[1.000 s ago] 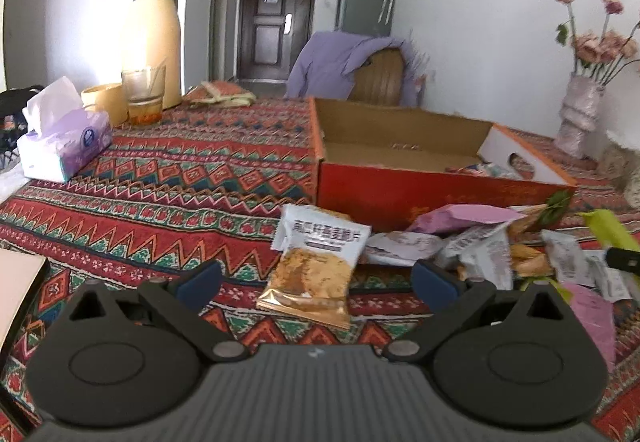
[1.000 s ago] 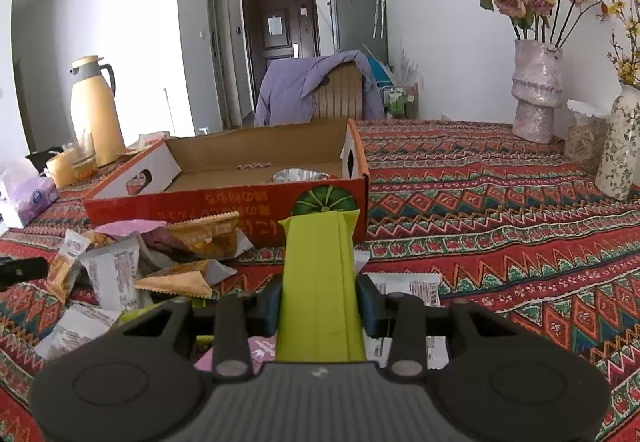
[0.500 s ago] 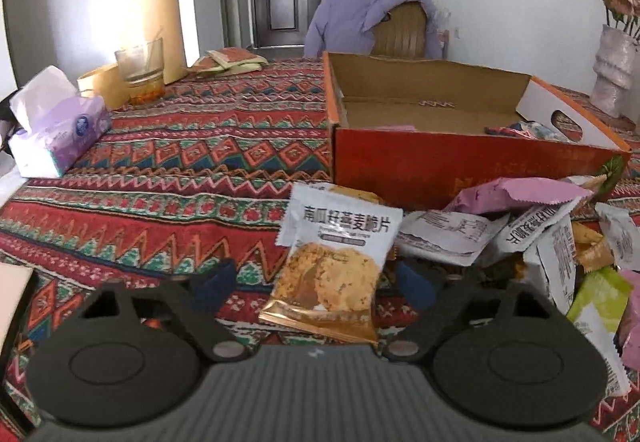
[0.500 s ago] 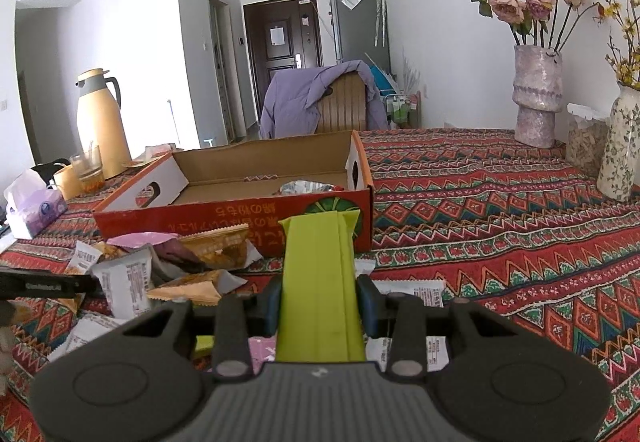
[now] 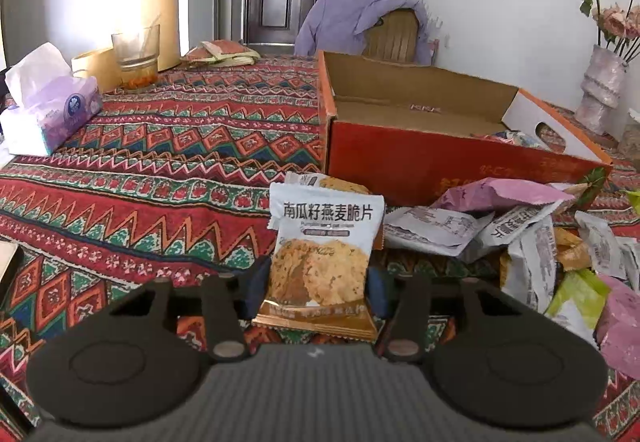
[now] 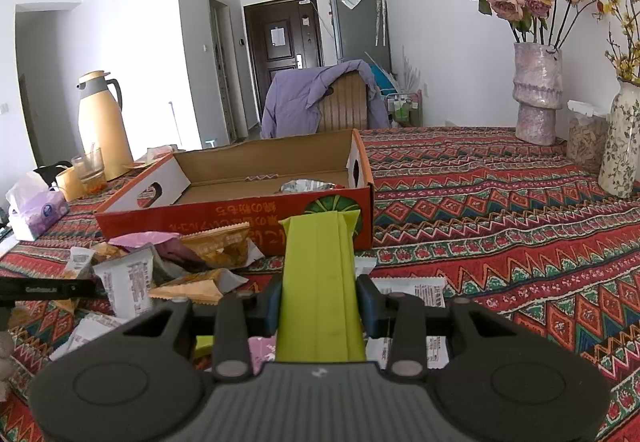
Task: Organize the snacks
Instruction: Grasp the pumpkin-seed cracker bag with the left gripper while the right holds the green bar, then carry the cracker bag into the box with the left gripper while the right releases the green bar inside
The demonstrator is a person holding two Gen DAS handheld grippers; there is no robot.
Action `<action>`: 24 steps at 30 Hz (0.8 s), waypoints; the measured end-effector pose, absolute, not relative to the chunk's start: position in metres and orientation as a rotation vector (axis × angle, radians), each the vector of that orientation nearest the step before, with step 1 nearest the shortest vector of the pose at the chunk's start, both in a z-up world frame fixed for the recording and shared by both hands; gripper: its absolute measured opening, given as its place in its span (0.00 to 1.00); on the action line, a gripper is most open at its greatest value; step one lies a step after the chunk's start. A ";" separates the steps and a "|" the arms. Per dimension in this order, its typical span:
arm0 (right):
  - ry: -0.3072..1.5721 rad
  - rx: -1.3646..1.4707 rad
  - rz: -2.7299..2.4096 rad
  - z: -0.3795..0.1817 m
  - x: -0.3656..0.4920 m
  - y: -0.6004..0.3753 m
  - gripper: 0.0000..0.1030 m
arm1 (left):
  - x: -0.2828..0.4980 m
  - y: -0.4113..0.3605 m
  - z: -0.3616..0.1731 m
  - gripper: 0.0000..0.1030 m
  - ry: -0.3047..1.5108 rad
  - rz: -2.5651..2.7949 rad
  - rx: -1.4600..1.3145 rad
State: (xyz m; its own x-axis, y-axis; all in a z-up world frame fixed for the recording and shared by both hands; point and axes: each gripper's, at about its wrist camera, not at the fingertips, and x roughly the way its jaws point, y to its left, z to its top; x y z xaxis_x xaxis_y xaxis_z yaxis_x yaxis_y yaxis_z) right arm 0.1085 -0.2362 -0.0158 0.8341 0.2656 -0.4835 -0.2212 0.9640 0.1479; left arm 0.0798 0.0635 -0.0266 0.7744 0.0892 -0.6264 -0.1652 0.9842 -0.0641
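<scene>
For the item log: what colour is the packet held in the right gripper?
Lime green, plain; the packet shows best in the right wrist view.

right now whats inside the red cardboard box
In the red cardboard box, one silvery packet lies near its right end. The rest looks like bare floor, though the front wall hides the near strip.

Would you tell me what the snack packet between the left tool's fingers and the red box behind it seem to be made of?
Snack packet: apparently thin plastic film, glossy, with printed lettering and a crimped top edge. Red box: corrugated cardboard, judging by its plain brown matte inside and folded walls; the outside is printed red.
</scene>
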 end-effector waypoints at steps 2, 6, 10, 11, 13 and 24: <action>0.521 0.089 0.258 -0.015 0.108 -0.236 0.36 | 0.075 0.063 -0.024 0.48 0.655 0.137 -0.115; 0.515 0.089 0.262 -0.014 0.106 -0.235 0.36 | 0.067 0.062 -0.015 0.47 0.622 0.134 -0.110; 0.504 0.089 0.266 -0.011 0.105 -0.234 0.36 | 0.059 0.059 -0.001 0.47 0.576 0.125 -0.113; 0.498 0.090 0.267 -0.010 0.105 -0.234 0.36 | 0.057 0.058 0.002 0.47 0.563 0.120 -0.110; 0.488 0.090 0.270 -0.006 0.105 -0.233 0.36 | 0.055 0.055 0.010 0.48 0.535 0.105 -0.099; 0.392 0.080 0.292 0.023 0.120 -0.219 0.36 | 0.067 0.031 0.044 0.48 0.431 0.051 -0.059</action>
State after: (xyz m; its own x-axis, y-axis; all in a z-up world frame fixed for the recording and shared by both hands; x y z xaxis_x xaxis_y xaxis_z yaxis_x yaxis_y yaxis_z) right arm 0.1200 -0.2192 0.0226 0.8830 0.2953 -0.3649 -0.2647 0.9552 0.1323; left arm 0.0667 0.0311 0.0441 0.9071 0.0368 -0.4193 -0.0618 0.9970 -0.0462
